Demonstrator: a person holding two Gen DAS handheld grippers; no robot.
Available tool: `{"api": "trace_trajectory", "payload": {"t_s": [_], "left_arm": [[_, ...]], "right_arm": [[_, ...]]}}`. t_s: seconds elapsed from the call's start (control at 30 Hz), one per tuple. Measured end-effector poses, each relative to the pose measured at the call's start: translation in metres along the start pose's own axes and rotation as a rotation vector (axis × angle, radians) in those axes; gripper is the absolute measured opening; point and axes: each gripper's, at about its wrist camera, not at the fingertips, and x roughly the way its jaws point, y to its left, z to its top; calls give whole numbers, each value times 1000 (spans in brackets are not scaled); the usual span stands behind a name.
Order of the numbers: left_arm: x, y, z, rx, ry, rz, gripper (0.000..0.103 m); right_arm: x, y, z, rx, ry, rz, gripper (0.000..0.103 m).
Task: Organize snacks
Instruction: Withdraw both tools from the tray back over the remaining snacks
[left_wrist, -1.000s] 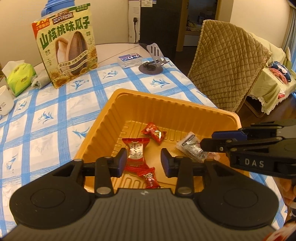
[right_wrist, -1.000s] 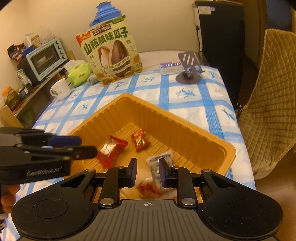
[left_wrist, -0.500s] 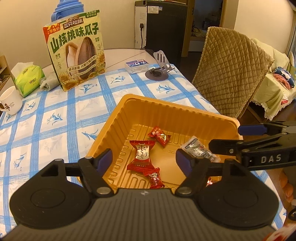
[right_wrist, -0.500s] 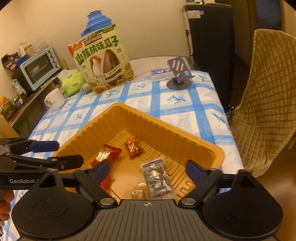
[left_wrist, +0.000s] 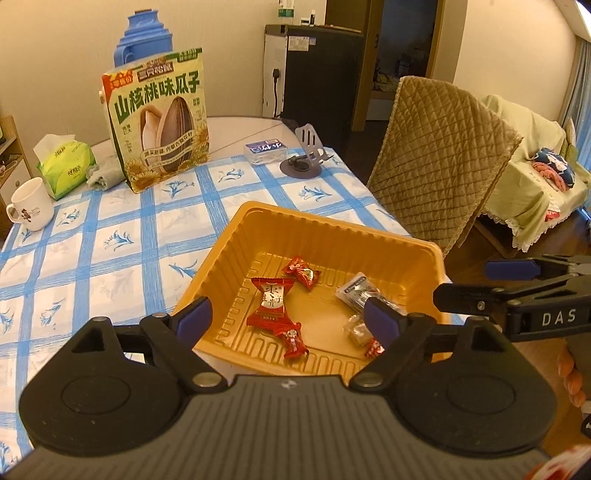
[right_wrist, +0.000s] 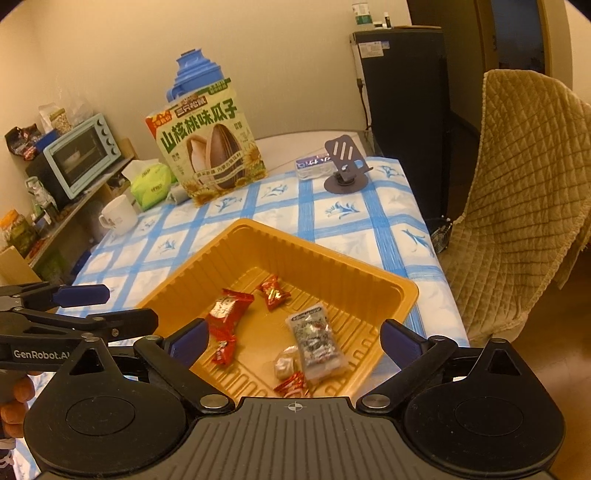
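An orange plastic tray (left_wrist: 332, 236) (right_wrist: 314, 251) sits on the blue-checked tablecloth. Inside lie a large red snack packet (left_wrist: 271, 304) (right_wrist: 229, 312), a small red candy (left_wrist: 301, 271) (right_wrist: 273, 291), another red candy (left_wrist: 293, 339), a clear silver-printed packet (left_wrist: 356, 293) (right_wrist: 316, 339) and a small clear-wrapped sweet (right_wrist: 286, 365). My left gripper (left_wrist: 288, 321) hovers over the tray's near edge, its jaws opening wide, with nothing pressed between the pads. My right gripper (right_wrist: 293, 338) hangs above the tray's near right corner, its jaws also opening and nothing held between them.
At the table's far end stand a sunflower-seed bag (left_wrist: 159, 122), a tissue pack (left_wrist: 66, 168), a white mug (left_wrist: 29, 208), a phone stand (left_wrist: 306, 155) and a small box (left_wrist: 266, 151). A quilt-covered chair (left_wrist: 443, 155) flanks the right table edge. A toaster oven (right_wrist: 81, 155) sits on the left shelf.
Both grippers went from nearly shut to wide open and drew back and upward from the tray. The red candy and the silver packet they were pinching now lie loose in the tray.
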Motion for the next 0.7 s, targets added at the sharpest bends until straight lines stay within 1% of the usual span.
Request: {"api": "trace_trajectory", "payload": {"t_s": [0.17, 0.37, 0.43, 0.7], "left_arm": [[-34, 1, -12, -1, -17, -11, 89], [-79, 9, -36, -7, -20, -28, 89], [-92, 12, -46, -13, -2, -16, 89], [-147, 37, -95, -48, 6, 19, 89]], "right_arm": [[-25, 14, -13, -2, -23, 4, 99], [-55, 35, -36, 1, -40, 15, 99], [-64, 45, -46, -6, -35, 19, 99], [-95, 85, -85, -51, -25, 33, 99]]}}
